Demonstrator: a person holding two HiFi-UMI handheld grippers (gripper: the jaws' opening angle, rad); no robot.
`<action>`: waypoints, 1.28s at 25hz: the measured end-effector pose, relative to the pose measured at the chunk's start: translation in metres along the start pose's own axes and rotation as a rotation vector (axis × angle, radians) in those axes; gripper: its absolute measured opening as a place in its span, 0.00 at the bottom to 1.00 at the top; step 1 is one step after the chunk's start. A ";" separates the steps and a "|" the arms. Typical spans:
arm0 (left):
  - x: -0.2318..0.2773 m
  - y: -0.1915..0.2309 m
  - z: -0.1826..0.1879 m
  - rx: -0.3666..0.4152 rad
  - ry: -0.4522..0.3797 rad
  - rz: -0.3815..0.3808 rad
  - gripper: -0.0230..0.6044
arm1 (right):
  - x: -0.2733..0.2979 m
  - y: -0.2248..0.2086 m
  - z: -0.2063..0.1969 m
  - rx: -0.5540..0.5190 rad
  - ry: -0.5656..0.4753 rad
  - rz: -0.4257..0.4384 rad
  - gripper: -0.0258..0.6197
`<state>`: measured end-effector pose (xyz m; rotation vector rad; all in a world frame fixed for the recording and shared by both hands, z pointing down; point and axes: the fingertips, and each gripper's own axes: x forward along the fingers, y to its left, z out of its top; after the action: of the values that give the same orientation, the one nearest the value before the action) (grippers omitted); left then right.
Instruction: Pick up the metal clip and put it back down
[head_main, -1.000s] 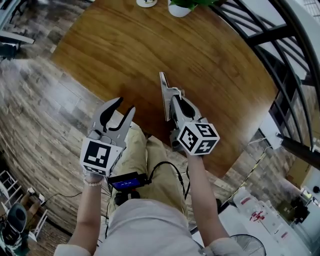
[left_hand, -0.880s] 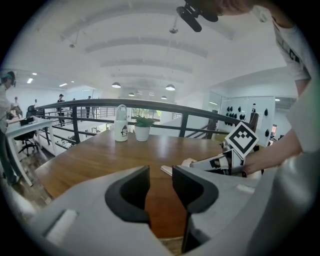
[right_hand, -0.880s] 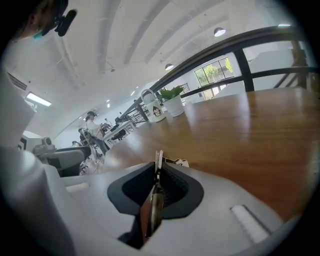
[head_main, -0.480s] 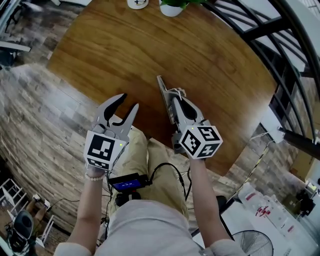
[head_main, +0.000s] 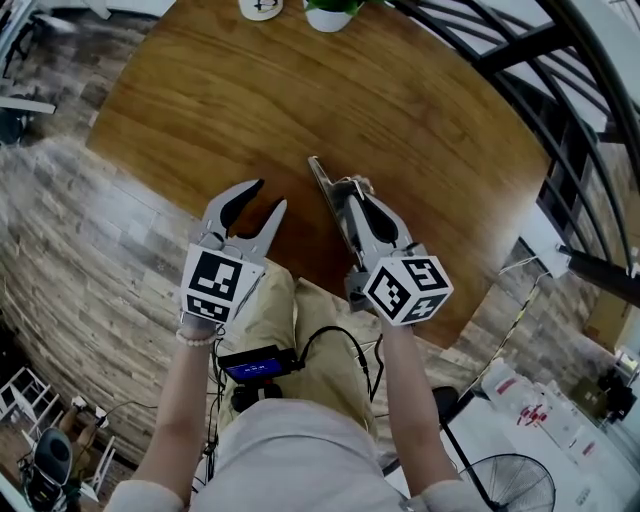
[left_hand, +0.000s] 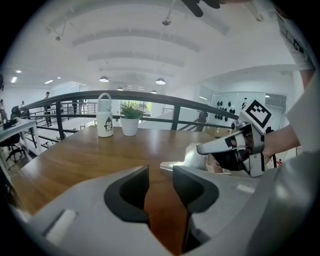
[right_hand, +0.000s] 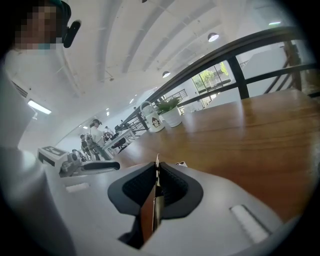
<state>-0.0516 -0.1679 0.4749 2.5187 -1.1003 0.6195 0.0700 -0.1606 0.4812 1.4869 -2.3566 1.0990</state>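
- Head view: right gripper (head_main: 350, 197) clamped on the metal clip (head_main: 322, 185), held edge-up over the near part of the wooden table (head_main: 300, 90); left gripper (head_main: 266, 198) beside it, jaws apart, empty
- Left gripper view: nothing between its jaws; only bare tabletop beyond
- Right gripper view: pads pressed on the thin plate, which stands upright between them
- Judgement: pick-up appears done — setting the clip back down and releasing it remain

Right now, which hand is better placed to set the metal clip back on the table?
Probably the right. The right gripper holds the thin flat metal clip in shut jaws over the brown wooden table; the left gripper has open, empty jaws.
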 end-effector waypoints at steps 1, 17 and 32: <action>0.003 -0.001 -0.002 -0.001 0.006 -0.005 0.26 | -0.001 0.001 0.002 0.002 -0.006 0.003 0.12; 0.043 -0.022 -0.003 -0.028 0.016 -0.095 0.26 | -0.012 0.020 0.019 0.006 -0.052 0.064 0.12; 0.048 -0.031 0.004 0.042 0.024 -0.114 0.28 | -0.020 0.027 0.031 0.026 -0.086 0.096 0.12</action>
<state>0.0018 -0.1786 0.4922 2.5815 -0.9380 0.6455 0.0651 -0.1595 0.4356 1.4720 -2.5045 1.1131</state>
